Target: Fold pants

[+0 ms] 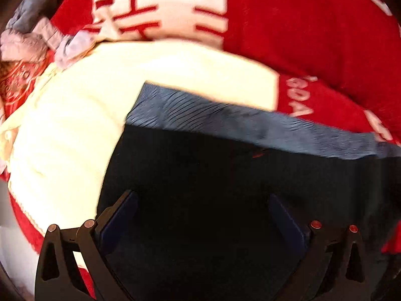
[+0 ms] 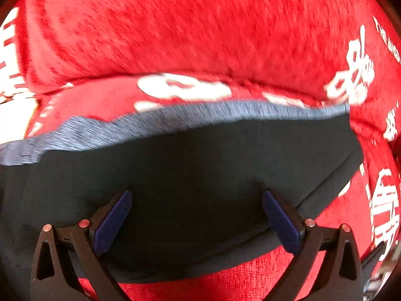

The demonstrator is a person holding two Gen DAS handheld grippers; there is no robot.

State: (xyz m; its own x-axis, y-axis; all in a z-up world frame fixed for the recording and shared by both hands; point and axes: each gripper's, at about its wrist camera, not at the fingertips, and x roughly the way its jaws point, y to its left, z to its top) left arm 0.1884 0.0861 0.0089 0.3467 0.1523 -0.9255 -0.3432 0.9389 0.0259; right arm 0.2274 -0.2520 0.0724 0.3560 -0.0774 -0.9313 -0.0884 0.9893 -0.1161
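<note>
left tool (image 1: 203, 215): released, jaws wide over pants (image 1: 225, 188)
pants: dark, on red blanket (image 1: 313, 37), part over cream cloth (image 1: 100, 105)
right tool (image 2: 196, 213): released, above pants' right edge
handling: likely soft, light, limp; pinch grey waistband (image 2: 175, 115) corners

Both views show strong fisheye bending, with dark vignette at the corners. Motion blur smears the red blanket (image 2: 200, 25) and its white lettering in each. Left wrist view: the cream cloth (image 1: 75, 125) at centre left is overexposed, detail washed out; the dark pants (image 1: 200, 188) read nearly black, underexposed. Right wrist view: exposure more even, pants fabric grey-green; the gripper fingers (image 2: 112, 218) stay sharp.
</note>
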